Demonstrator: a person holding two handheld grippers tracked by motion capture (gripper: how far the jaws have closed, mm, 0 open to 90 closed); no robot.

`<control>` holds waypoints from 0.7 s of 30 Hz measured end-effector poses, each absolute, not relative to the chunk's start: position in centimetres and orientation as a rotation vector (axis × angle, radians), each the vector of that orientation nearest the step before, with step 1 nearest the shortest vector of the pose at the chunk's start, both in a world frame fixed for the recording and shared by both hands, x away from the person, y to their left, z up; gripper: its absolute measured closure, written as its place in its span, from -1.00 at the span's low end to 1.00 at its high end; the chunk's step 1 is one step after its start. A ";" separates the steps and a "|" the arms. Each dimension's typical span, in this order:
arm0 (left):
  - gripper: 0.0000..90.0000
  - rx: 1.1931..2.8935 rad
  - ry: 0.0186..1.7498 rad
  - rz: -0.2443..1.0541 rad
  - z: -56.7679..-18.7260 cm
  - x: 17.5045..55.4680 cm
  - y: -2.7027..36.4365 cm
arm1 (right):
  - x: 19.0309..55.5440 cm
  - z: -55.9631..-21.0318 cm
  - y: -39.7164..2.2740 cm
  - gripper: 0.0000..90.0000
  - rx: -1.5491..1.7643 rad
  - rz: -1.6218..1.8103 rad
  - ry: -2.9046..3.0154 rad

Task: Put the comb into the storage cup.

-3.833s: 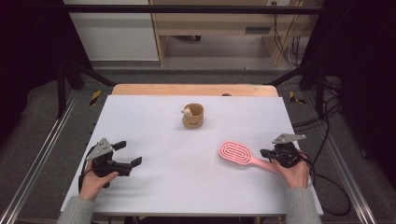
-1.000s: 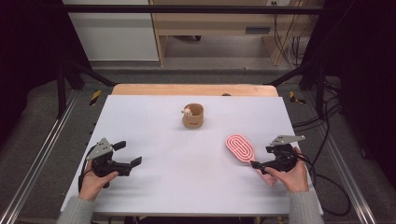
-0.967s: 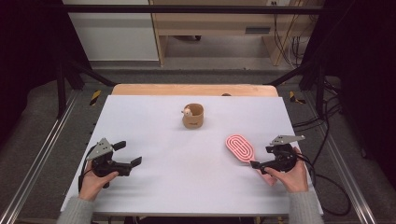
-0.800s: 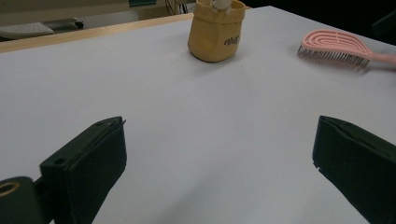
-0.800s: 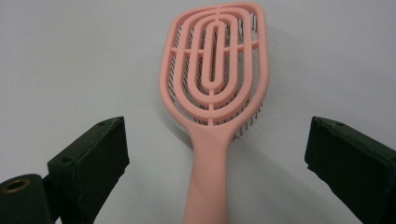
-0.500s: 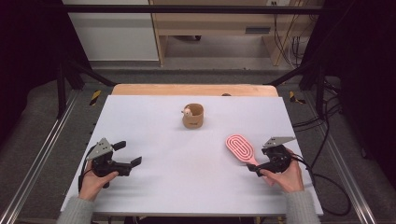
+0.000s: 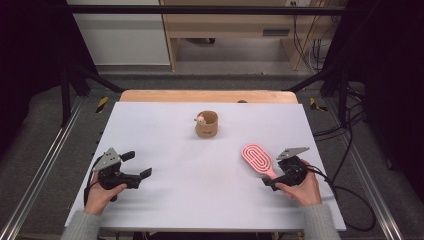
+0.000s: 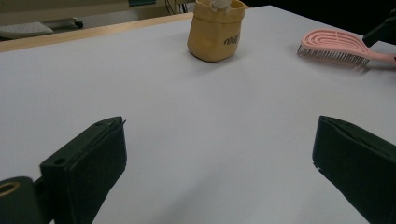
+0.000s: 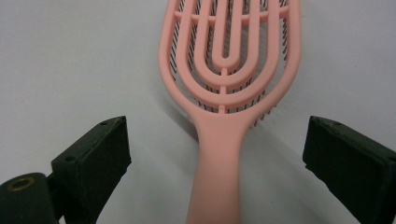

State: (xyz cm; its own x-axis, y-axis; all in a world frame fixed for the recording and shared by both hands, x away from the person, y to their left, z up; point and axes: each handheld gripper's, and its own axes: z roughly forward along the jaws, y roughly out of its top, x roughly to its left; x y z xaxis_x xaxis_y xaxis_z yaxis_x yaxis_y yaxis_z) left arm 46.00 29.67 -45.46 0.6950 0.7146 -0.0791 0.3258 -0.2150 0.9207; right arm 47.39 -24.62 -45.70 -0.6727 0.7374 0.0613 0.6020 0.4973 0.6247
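The pink hairbrush lies on the white counter, its handle between the spread jaws of the right hand-held gripper, untouched. The left hand-held gripper is released, well apart. A tan pouch stands beyond the hairbrush.

From high above the near edge we're looking forward and down over the whole white table, while the left gripper view is skimming low across it and the right gripper view is hovering close, both sharing the pink hairbrush.
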 end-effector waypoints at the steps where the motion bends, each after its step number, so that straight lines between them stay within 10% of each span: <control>1: -0.94 1.812 0.822 0.444 -45.5 46.0 29.7 | 47.4 -45.7 -24.6 -0.82 1.144 0.922 2.530; 21: -0.94 1.818 0.819 0.443 -45.5 46.0 29.6 | 47.3 -46.4 -24.2 -0.19 1.122 0.874 2.551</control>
